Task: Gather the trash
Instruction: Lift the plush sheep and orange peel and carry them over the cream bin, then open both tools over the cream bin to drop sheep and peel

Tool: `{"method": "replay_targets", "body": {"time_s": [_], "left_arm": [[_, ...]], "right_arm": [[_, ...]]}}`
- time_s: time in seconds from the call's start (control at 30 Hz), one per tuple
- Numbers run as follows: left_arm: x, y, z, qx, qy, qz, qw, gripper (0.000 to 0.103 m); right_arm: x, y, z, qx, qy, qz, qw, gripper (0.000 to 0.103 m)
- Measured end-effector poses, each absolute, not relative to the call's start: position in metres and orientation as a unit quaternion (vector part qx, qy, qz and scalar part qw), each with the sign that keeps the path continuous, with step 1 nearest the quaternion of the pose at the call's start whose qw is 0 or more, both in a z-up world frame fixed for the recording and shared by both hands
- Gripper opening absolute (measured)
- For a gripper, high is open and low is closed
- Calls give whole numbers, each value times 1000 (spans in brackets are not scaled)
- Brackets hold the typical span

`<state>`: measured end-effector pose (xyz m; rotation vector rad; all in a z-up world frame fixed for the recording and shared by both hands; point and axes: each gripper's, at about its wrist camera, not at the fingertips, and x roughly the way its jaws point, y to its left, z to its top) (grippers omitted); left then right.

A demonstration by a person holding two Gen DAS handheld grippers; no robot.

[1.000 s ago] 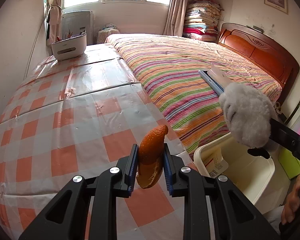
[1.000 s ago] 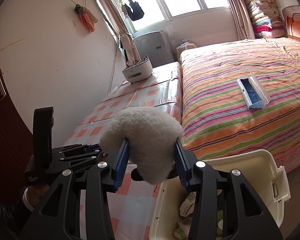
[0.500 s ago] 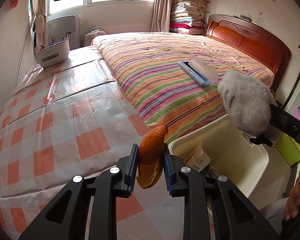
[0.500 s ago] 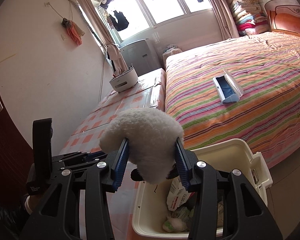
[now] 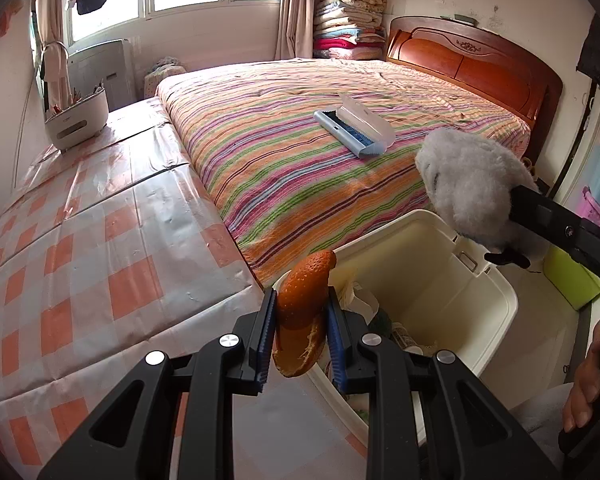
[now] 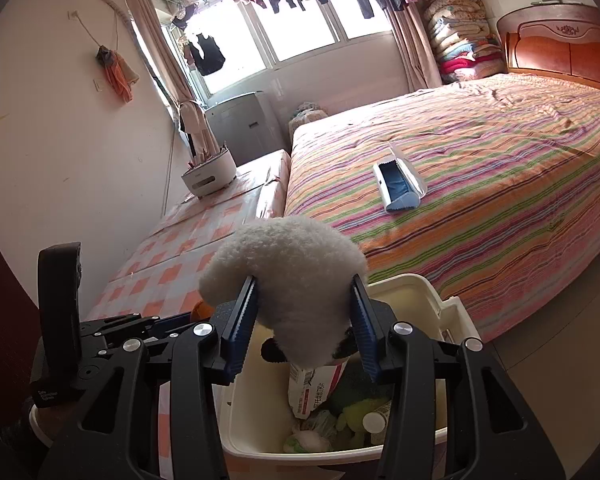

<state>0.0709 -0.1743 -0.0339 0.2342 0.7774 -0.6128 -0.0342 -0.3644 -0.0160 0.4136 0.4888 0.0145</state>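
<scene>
The orange peel point(image 5: 302, 312) stands upright, tip up, pinched between the left gripper point(image 5: 300, 334) pads over the bin point(image 5: 496, 312) edge; the right gripper point(image 6: 304, 320) pinches a fluffy toy point(image 6: 284, 264) above the bin

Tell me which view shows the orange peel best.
The left wrist view: the orange peel sits front and centre, pinched in the left hand-held gripper. The right wrist view shows only a small orange sliver beside that gripper.

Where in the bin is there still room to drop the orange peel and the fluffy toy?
The bin is bare along its far wall and the corner by the striped bed. It is crowded at the near end, where the carton and wrappers pile up under the orange peel and fluffy toy.
</scene>
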Motion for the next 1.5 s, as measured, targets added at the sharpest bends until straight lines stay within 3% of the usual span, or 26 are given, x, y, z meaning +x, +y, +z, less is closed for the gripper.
{"method": "replay_targets", "body": {"time_s": [0.63,0.97,1.33,1.4,1.5], "left_arm": [[52,-202,-38,134,371,-315,863,23],[48,-217,-39,145,371,-328,856,24],[44,-229,-43,165,368,-333,852,27],[44,-230,-43,171,366,-325,855,32],[43,-230,-43,174,358,-318,860,55]], "right_arm": [[-49,-389,-18,224,218,-36,949,49],[-59,-398,-14,244,192,-56,949,58],[-62,-407,-15,260,183,-64,946,60],[-61,-405,-15,259,184,-63,946,61],[-60,-404,-15,259,185,-60,946,62]]}}
